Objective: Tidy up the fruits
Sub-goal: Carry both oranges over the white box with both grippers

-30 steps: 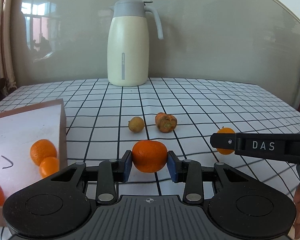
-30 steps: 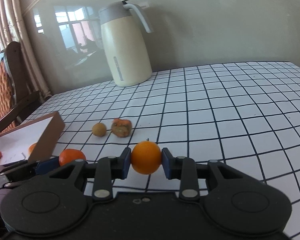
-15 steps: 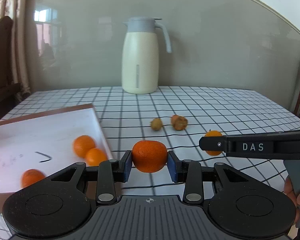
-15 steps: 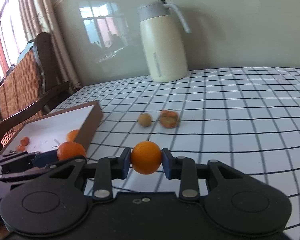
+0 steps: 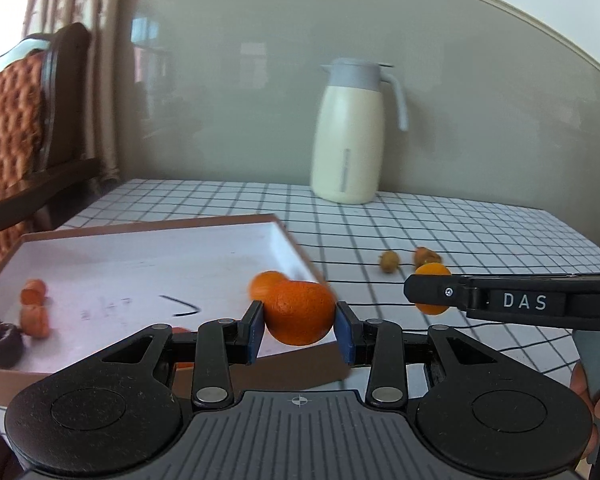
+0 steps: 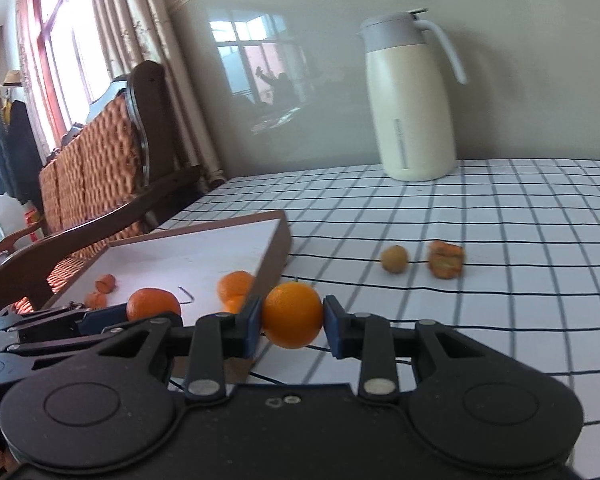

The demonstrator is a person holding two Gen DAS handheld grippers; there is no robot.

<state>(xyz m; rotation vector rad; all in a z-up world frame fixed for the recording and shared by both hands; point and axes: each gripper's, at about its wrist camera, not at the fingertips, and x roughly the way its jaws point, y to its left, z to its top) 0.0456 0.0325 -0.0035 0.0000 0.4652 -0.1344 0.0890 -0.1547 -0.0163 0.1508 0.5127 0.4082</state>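
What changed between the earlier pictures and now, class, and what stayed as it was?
Both grippers swung left toward the white tray, which now fills much more of each view. The left gripper still clamps its mandarin, now over the tray's near corner; the right gripper still clamps its orange, beside the tray. The jug, the small brown fruit and the peeled piece stayed put.

cream thermos jug [image 5: 350, 136] sitting at the back of the checkered tabletop [image 6: 500, 216], wooden chair [image 6: 100, 168] off left by the curtains [image 6: 116, 24]
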